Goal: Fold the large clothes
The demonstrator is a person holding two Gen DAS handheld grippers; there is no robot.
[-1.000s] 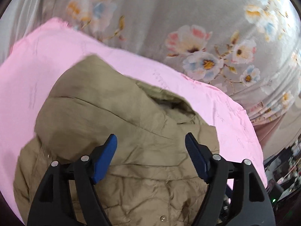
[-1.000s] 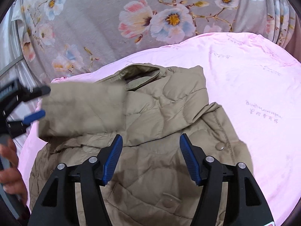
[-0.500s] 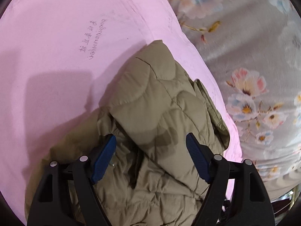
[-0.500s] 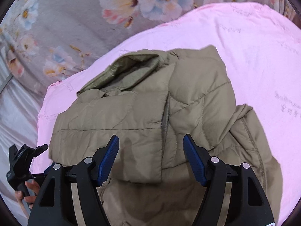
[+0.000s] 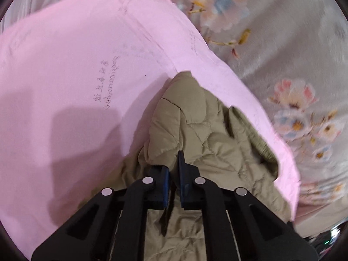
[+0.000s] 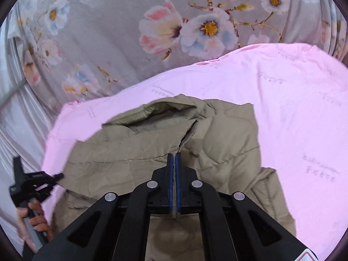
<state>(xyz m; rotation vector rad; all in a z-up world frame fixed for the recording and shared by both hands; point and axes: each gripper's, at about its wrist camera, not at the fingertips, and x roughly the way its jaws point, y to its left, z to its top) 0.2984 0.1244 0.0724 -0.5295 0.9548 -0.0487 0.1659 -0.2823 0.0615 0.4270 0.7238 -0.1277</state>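
An olive quilted jacket (image 5: 206, 143) lies on a pink sheet (image 5: 76, 76), collar toward the floral blanket. My left gripper (image 5: 173, 163) is low over the jacket's side edge; its jaws are closing, nearly together, with a fold of the fabric pinched between the pads. From the right wrist the jacket (image 6: 228, 134) shows one sleeve folded across its chest. My right gripper (image 6: 174, 155) is shut at the edge of that folded sleeve, a thin sliver of fabric between the blue pads. The left gripper (image 6: 58, 176), held by a hand (image 6: 32, 217), touches the jacket's left side.
A grey floral blanket (image 6: 130, 32) lies beyond the pink sheet (image 6: 293, 108). White pleated fabric (image 6: 19, 130) hangs at the left. The sheet spreads wide to the right of the jacket. Dark clutter (image 5: 326, 243) shows at the left wrist view's lower right.
Both grippers stood open over the jacket and have closed on its fabric. The left one moved to the jacket's side edge after a sleeve was laid across the chest.
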